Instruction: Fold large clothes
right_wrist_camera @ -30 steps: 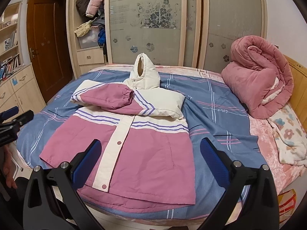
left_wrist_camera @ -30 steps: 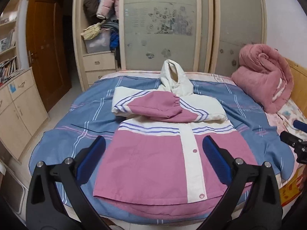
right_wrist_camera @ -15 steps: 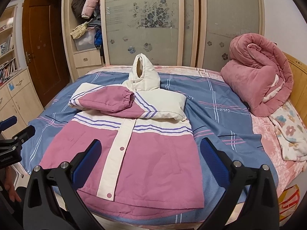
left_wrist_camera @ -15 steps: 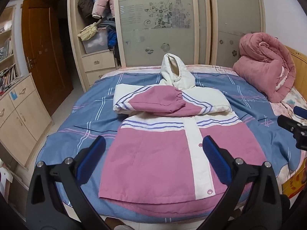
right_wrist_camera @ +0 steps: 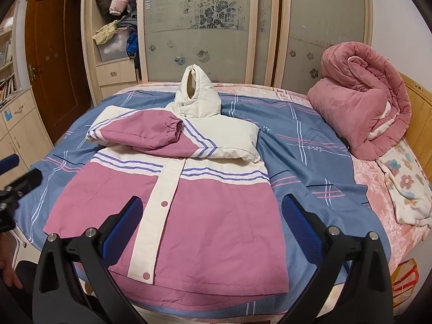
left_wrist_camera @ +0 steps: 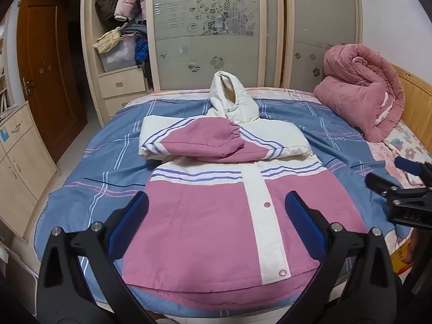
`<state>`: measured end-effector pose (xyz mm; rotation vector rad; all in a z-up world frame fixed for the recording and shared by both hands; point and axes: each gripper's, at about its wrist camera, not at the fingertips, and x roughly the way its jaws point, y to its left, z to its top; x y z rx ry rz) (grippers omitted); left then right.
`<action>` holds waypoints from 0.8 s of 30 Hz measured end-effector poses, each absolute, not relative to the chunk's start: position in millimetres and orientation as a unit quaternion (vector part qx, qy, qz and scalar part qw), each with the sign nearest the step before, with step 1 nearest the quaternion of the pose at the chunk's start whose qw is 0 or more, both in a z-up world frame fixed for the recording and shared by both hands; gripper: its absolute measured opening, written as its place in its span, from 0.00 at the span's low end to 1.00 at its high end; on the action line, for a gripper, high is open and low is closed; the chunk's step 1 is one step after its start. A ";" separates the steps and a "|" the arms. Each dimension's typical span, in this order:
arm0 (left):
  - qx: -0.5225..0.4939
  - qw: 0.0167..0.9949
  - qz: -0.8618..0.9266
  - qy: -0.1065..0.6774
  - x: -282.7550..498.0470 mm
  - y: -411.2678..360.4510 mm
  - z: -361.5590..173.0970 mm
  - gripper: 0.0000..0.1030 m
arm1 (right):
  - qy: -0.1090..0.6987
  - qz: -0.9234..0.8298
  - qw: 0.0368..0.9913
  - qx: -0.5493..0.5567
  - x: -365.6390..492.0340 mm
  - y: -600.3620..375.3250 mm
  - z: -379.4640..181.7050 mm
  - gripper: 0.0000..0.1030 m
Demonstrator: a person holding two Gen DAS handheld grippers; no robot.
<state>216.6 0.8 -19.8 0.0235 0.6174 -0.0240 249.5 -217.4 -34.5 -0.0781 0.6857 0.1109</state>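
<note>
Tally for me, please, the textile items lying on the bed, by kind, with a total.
Jacket: 1
Rolled pink quilt: 1
Floral blanket: 1
Blue plaid cover: 1
Total: 4

We note the jacket (left_wrist_camera: 216, 221): pink body, cream-white yoke, hood and snap placket, with purple-and-white stripes across chest and sleeves; snaps are pink. The bed sheet (left_wrist_camera: 113, 156) is blue, crossed by white, pink and dark lines. We see a rolled quilt (right_wrist_camera: 361, 108) in dusty pink beside a floral blanket (right_wrist_camera: 405, 186) of pink, blue and cream. Wardrobe doors (right_wrist_camera: 199, 27) are frosted grey-green with dark flower prints. Both grippers are black with blue pads (left_wrist_camera: 129, 221).
</note>
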 end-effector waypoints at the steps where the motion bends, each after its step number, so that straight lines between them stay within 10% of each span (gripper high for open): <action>1: 0.012 0.953 -0.015 0.303 215.9 1.2 -19.2 0.98 | 0.337 0.053 0.939 -0.039 250.7 -217.0 -36.5 0.99; 19: -0.016 0.950 -0.069 0.304 213.6 46.7 -9.7 0.98 | 0.387 0.252 0.853 0.242 438.3 -173.5 -72.4 0.99; 24: -0.030 0.952 -0.071 0.296 208.6 63.5 -5.1 0.98 | 0.467 0.233 0.789 0.324 530.5 -147.6 -146.5 0.81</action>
